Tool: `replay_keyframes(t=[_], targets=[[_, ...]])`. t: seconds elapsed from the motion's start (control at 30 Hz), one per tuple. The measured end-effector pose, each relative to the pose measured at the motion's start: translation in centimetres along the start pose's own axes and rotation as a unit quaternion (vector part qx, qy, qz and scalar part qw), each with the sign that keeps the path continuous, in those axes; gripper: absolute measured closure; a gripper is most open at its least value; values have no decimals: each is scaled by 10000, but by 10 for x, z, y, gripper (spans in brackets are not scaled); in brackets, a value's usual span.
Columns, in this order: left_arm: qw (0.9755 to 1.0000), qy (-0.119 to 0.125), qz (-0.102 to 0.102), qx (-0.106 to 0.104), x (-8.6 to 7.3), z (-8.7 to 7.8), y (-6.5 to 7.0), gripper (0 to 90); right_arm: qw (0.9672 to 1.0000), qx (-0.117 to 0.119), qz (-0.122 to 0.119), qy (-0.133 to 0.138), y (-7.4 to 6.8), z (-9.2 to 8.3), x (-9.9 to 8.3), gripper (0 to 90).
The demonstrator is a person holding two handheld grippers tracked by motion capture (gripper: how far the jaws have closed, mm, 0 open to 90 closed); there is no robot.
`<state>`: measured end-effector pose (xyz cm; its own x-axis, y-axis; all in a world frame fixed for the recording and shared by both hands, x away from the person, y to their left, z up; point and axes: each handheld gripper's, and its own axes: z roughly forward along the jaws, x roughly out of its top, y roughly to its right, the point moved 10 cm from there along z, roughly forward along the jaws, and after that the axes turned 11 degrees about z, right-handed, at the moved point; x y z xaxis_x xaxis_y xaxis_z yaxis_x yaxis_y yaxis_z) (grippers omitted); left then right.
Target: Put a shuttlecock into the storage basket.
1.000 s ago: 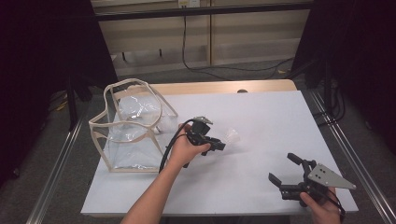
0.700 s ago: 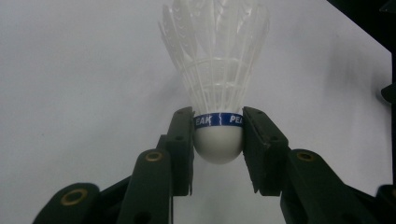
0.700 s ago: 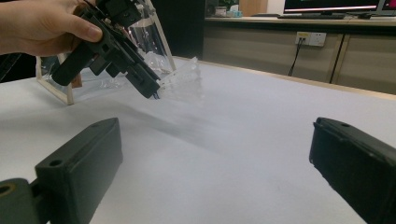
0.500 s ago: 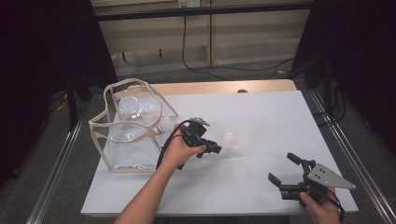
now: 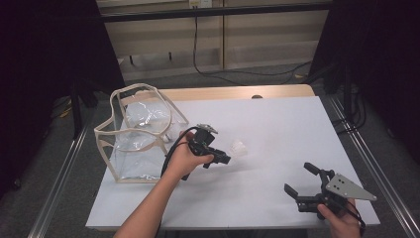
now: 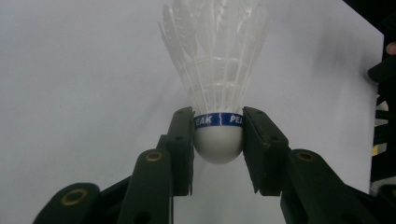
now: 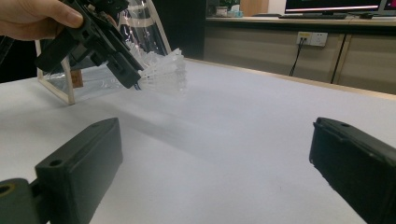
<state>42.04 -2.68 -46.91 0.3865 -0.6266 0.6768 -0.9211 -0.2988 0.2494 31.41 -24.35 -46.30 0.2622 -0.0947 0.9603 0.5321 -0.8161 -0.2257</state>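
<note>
A white feather shuttlecock (image 6: pixel 217 84) with a blue band round its cork is held off the white table by my left gripper (image 6: pixel 218 135), whose jaws are shut on the cork. From above, that gripper (image 5: pixel 221 157) sits left of centre with the shuttlecock (image 5: pixel 239 148) sticking out to its right. In the right gripper view the same shuttlecock (image 7: pixel 163 71) hangs above the table at upper left. My right gripper (image 5: pixel 302 181) rests near the front right edge, open, its jaws wide apart with nothing between them (image 7: pixel 215 154).
A clear plastic bag with a beige frame (image 5: pixel 134 134) stands open at the left of the white table (image 5: pixel 282 124), just behind my left hand. Cables run along the floor beyond the far edge. Metal rails flank both sides.
My left hand has lifted the shuttlecock slightly and drawn it a little toward the bag. The right gripper has stayed where it was.
</note>
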Motion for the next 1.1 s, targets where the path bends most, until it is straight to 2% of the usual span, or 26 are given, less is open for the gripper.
replay_keyframes(t=[0.03, 0.07, 0.17, 0.3, 0.4, 0.47, 0.5, 0.57, 0.67, 0.73, 1.1], targets=[[10000, -3, 3, -14, 0, -2, 1, 653, 10000, -1, -6, 0, 0, 0, 0, 24], [9999, -69, 13, 84, -1, -3, 1, 653, 10000, -6, 6, -5, 0, 0, 0, 24], [9999, -123, 38, 96, -3, -7, 0, 653, 10000, -11, -1, -15, 0, -1, -1, 24], [10000, -82, -16, -27, -2, -14, 3, 652, 10000, -28, 11, 2, 1, -1, 0, 24], [9999, -116, -20, 31, -3, -18, 2, 653, 10000, -32, 8, -3, 0, -1, -1, 24], [9999, -72, -48, -58, -2, -20, 3, 653, 10000, -31, 1, -12, 1, -2, -1, 24], [9999, -103, -64, 24, -2, -21, 2, 653, 10000, -41, 11, -12, 1, -2, -1, 24], [9999, -88, -50, -82, -1, -22, 4, 653, 10000, -55, 13, -2, 2, -3, -1, 24], [9999, -122, -79, -36, 0, -24, 4, 653, 10000, -68, 27, 23, 2, -4, 0, 24], [9999, -124, -72, -94, 1, -24, 5, 653, 10000, -72, 23, 18, 2, -4, 0, 24], [9998, -101, -168, -101, 8, -33, 7, 653, 10000, -68, 26, 16, 2, -4, 0, 24]])
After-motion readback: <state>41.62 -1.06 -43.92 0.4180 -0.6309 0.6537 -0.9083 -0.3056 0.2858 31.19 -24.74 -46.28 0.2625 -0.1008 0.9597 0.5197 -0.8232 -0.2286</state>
